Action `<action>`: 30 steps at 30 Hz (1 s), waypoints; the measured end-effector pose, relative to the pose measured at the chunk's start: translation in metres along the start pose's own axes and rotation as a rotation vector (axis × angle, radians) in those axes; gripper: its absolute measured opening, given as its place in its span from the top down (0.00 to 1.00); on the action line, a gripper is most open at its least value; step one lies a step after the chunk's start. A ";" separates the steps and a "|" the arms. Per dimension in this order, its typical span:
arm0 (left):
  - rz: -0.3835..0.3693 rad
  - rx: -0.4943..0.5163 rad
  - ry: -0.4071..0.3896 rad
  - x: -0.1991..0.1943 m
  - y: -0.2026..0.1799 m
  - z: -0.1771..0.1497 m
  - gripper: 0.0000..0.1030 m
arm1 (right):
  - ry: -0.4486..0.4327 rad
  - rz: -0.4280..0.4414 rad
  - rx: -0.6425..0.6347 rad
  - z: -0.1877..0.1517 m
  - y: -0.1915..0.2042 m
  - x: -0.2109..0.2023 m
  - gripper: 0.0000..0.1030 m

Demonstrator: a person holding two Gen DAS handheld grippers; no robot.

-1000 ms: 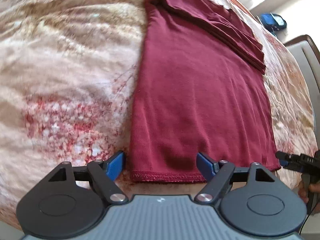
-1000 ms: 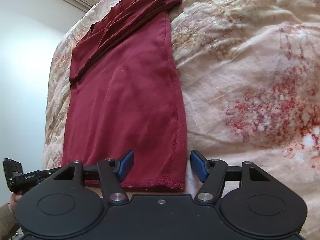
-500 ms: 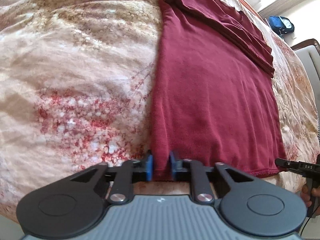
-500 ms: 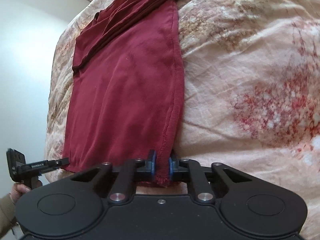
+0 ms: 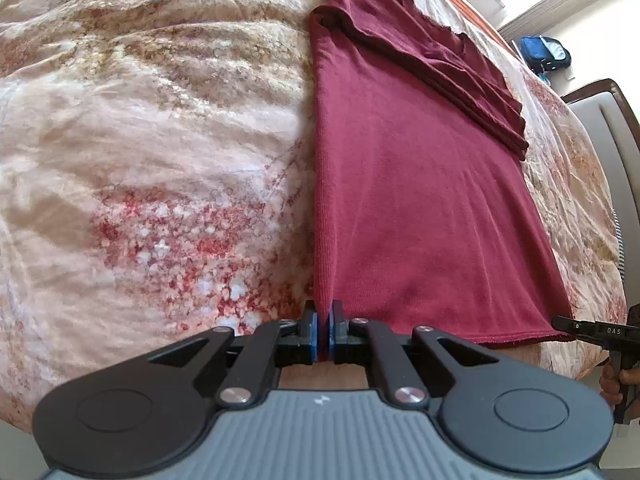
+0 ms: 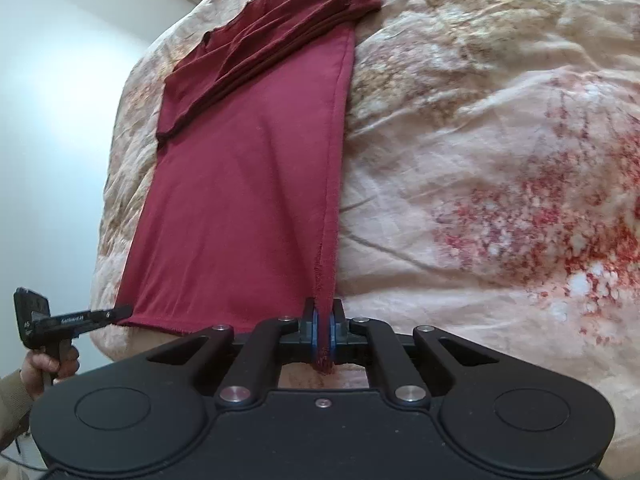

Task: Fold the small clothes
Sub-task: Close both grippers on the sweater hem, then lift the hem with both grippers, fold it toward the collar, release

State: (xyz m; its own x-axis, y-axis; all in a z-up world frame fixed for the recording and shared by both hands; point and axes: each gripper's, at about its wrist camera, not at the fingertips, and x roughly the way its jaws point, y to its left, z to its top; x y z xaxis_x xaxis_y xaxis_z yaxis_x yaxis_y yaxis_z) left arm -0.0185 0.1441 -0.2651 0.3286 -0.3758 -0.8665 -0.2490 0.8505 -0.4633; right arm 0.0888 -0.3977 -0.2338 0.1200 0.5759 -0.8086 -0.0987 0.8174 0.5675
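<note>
Already both tools had bitten: the left gripper was pinched on the near left corner of the maroon shirt, and the right gripper was pinched on the near right corner, a little hem poking out below its pads. The shirt lay long and flat on the floral bedspread, sleeves folded in across its far end. The risk, as I judged it, lay in how little cloth each pinch held — a thin edge only, so a brisk lift could pull a corner free and drop that side. Uneven hands would skew the fold — one corner leading would lay the hem crooked over the sleeves. Dragging low could also rumple the soft bedspread and carry the tucked sleeves out of place.
</note>
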 end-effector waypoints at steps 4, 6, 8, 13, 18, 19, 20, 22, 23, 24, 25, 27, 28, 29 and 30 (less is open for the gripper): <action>-0.061 -0.016 -0.016 -0.010 -0.004 0.017 0.96 | -0.025 0.016 0.029 0.006 0.011 -0.003 0.95; -0.099 -0.016 -0.042 -0.021 -0.006 0.028 0.96 | -0.062 0.038 0.040 0.013 0.019 -0.013 0.95; -0.141 -0.027 -0.077 -0.035 -0.006 0.040 0.96 | -0.108 0.053 0.054 0.021 0.028 -0.026 0.95; -0.250 -0.101 -0.167 -0.051 -0.001 0.085 0.96 | -0.229 0.085 0.124 0.054 0.047 -0.052 0.95; -0.252 -0.072 -0.194 -0.024 -0.007 0.161 0.96 | -0.282 0.077 0.147 0.108 0.062 -0.042 0.95; -0.247 -0.062 -0.195 -0.018 -0.008 0.169 0.95 | -0.284 0.066 0.151 0.123 0.065 -0.036 0.95; -0.236 -0.056 -0.192 -0.010 -0.011 0.184 0.96 | -0.286 0.057 0.155 0.134 0.067 -0.031 0.94; -0.213 -0.049 -0.188 0.005 -0.014 0.208 0.96 | -0.283 0.048 0.166 0.159 0.068 -0.020 0.94; -0.198 -0.049 -0.185 0.014 -0.015 0.218 0.96 | -0.276 0.044 0.171 0.173 0.067 -0.012 0.94; -0.188 -0.053 -0.181 0.021 -0.016 0.228 0.95 | -0.269 0.045 0.173 0.185 0.065 -0.003 0.94; -0.173 -0.057 -0.177 0.030 -0.016 0.237 0.95 | -0.262 0.043 0.173 0.196 0.063 0.006 0.94; -0.139 -0.060 -0.176 0.046 -0.017 0.255 0.95 | -0.250 0.052 0.185 0.219 0.056 0.026 0.94; -0.129 -0.066 -0.178 0.054 -0.018 0.262 0.95 | -0.248 0.061 0.191 0.229 0.052 0.035 0.94; -0.122 -0.076 -0.179 0.060 -0.017 0.268 0.95 | -0.243 0.066 0.195 0.240 0.048 0.045 0.94; -0.118 -0.085 -0.181 0.065 -0.017 0.275 0.95 | -0.239 0.070 0.197 0.250 0.044 0.054 0.94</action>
State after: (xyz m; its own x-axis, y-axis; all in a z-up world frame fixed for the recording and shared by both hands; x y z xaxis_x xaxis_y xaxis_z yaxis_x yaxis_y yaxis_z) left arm 0.2581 0.2062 -0.2622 0.5163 -0.3920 -0.7614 -0.2724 0.7677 -0.5800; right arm 0.3375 -0.3272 -0.2137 0.3505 0.5980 -0.7209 0.0758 0.7490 0.6582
